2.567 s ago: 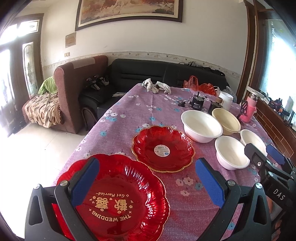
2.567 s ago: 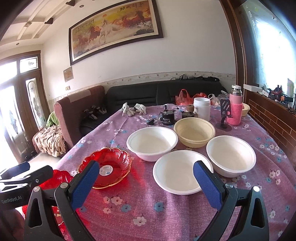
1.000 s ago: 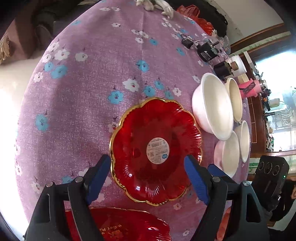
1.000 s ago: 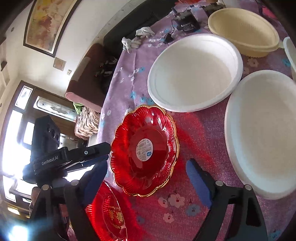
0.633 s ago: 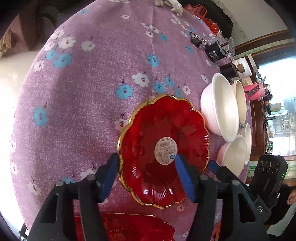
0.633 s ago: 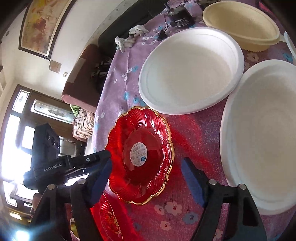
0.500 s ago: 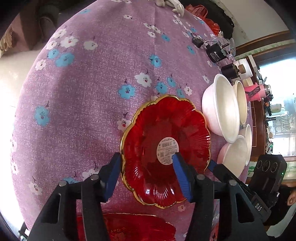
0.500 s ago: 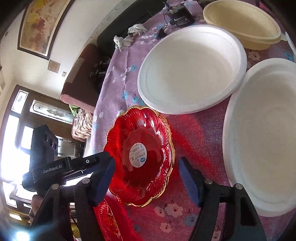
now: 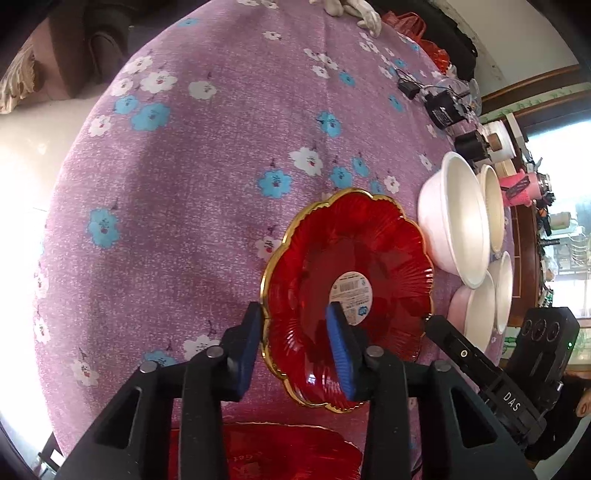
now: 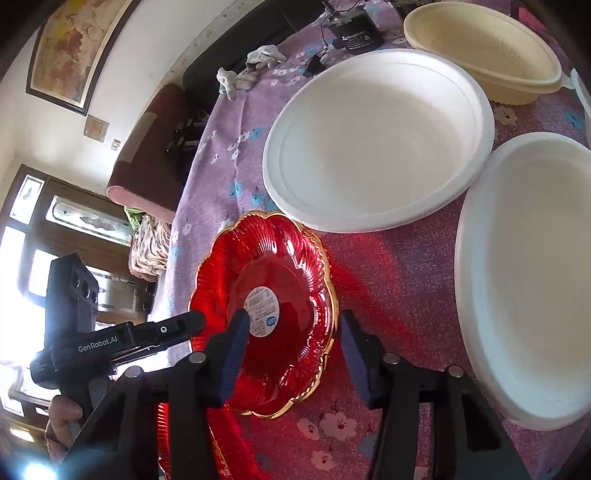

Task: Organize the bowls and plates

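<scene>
A small red scalloped plate with a gold rim [image 9: 369, 254] [image 10: 291, 266] lies on the purple flowered tablecloth [image 9: 207, 177]. My left gripper [image 9: 295, 343] straddles its left rim, one pad outside and one pad inside, jaws narrowed but a gap still shows. My right gripper [image 10: 291, 354] straddles its right rim the same way, jaws partly open. A larger red wedding plate [image 9: 280, 454] lies at the near edge under the left gripper. White bowls [image 10: 376, 136] [image 10: 528, 277] and a cream bowl [image 10: 484, 48] stand to the right.
A black power adapter [image 10: 351, 33], white gloves [image 10: 251, 70], a white cup [image 9: 498, 144] and a pink bottle [image 9: 521, 184] stand at the table's far end. A sofa and armchair [image 10: 155, 147] lie beyond the table's left edge.
Both grippers have moved down onto the small red plate from either side and have narrowed around its opposite rims.
</scene>
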The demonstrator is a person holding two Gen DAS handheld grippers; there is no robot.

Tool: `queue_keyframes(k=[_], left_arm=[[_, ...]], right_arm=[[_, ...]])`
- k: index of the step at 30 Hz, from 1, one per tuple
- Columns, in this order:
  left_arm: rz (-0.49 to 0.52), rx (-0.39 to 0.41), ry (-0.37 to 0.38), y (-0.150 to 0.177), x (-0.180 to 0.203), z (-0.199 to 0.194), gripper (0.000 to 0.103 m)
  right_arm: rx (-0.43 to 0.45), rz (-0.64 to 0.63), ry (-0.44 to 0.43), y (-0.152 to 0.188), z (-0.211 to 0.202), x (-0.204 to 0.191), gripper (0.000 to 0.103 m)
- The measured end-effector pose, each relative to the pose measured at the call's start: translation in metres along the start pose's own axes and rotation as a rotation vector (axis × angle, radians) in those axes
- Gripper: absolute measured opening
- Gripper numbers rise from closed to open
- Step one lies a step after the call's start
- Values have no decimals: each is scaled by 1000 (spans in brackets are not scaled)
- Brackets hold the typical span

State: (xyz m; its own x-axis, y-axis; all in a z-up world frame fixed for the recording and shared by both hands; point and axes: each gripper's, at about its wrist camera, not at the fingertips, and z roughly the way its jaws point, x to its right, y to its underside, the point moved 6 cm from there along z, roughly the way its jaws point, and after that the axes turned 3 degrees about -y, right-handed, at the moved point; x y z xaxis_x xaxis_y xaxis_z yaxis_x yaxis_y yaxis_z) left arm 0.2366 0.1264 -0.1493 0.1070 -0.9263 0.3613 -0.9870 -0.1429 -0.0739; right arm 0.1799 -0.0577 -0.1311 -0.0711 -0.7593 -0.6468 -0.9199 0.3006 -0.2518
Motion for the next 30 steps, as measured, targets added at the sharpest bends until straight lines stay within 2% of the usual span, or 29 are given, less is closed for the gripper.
queue_keyframes(k=[3, 12, 16, 30], left_arm=[[-8, 6, -5, -1, -3, -1, 28], [-14, 22, -47, -2, -12, -1, 6], [-2, 37, -60, -1, -12, -3, 6], [-4, 82, -75, -3, -9, -20, 6]], right_arm=[[12, -2, 16, -1, 0, 2, 38], [41, 5, 42, -4, -2, 10, 14], [47, 1, 48, -4, -3, 12, 10], [77, -34, 46, -3, -10, -1, 7]])
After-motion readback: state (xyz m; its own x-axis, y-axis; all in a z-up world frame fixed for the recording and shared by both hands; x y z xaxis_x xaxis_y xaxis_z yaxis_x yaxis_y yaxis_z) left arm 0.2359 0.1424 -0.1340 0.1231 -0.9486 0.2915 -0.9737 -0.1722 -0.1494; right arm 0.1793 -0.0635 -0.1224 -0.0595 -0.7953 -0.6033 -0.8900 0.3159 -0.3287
